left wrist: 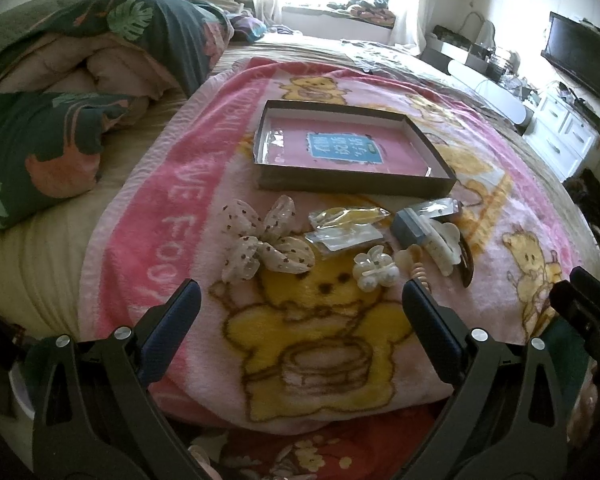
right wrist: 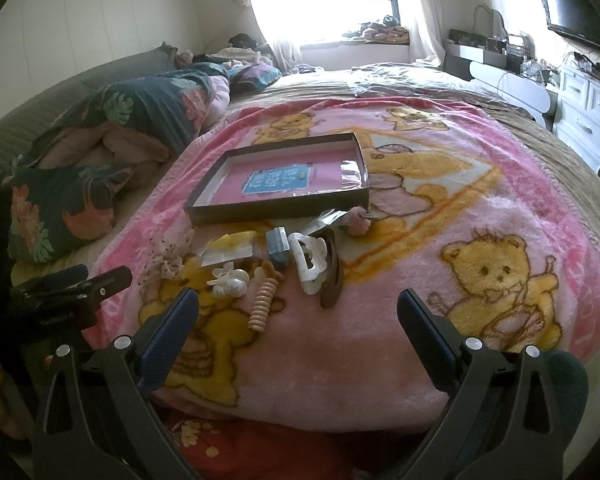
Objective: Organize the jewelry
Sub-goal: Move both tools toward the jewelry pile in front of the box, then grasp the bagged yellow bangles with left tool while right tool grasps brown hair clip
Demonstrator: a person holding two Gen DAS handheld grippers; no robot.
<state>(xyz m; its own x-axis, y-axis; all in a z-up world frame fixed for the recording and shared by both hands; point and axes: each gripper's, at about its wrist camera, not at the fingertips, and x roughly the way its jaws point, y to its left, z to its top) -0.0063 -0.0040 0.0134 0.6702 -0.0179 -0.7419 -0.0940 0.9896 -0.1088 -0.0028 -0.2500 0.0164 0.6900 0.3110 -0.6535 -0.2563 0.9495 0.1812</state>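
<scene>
Grippers both hovering over the pink fleece blanket w/ yellow bear print: left gripper w/ jaws spread wide, nothing between them, filling the bottom of the left wrist view; right gripper likewise released and empty at the bottom of the right wrist view. Shallow dark cardboard box w/ pink lining and blue label is sitting open at centre frame, apart from both grippers. Jewelry pieces are lying in a loose cluster on the blanket just below the box: spotted white fabric bow at centre-left, clear plastic packets, small white flower claw clip, small blue box, large white claw clip touching a brown barrette, beige spiral hair tie nearest the right gripper's left finger. Dark floral quilt is bunching at upper left.
</scene>
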